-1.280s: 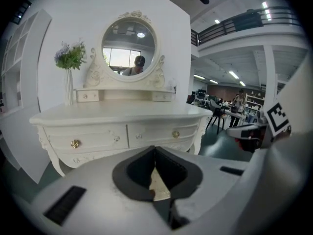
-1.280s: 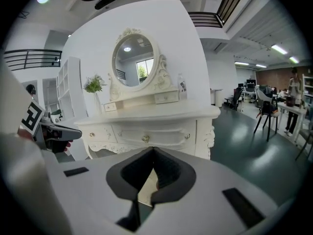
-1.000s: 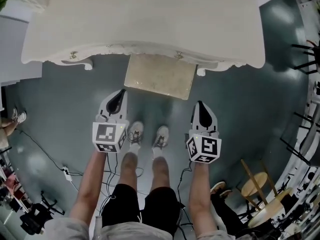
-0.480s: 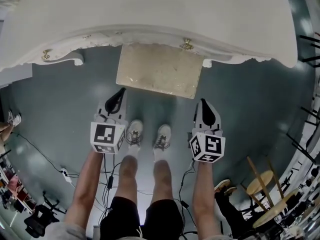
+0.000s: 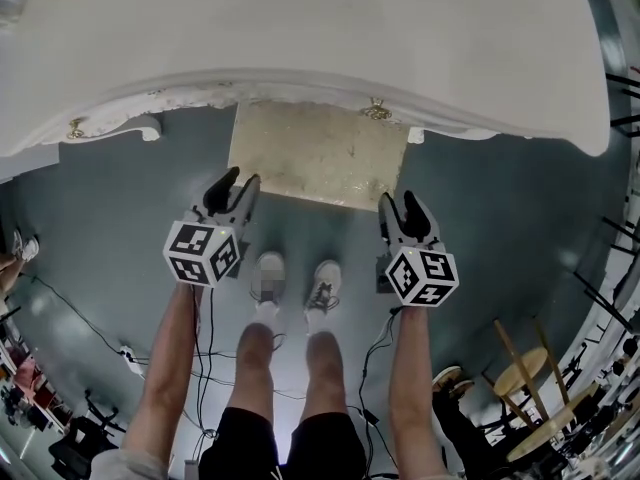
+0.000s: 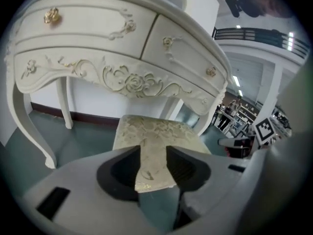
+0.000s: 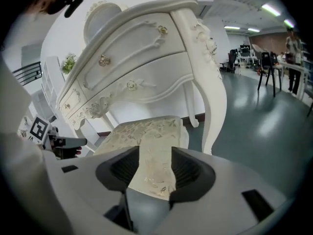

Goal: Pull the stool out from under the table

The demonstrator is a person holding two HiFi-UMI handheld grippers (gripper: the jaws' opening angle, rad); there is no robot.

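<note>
The reach is in hand: left claw and right claw, jaws just opening part-way with nothing pinched, aim at the front corners of the stool, half tucked under the worktop, so next each needs to clamp the seat edge.

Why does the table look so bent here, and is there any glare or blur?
Head view: the wide lens bows the table, and the floor gleams pale by the shoes. Left gripper view: black corners, bulging table front, stool seat sharp. Right gripper view: ceiling lights flare, and the floor mirrors them.
</note>
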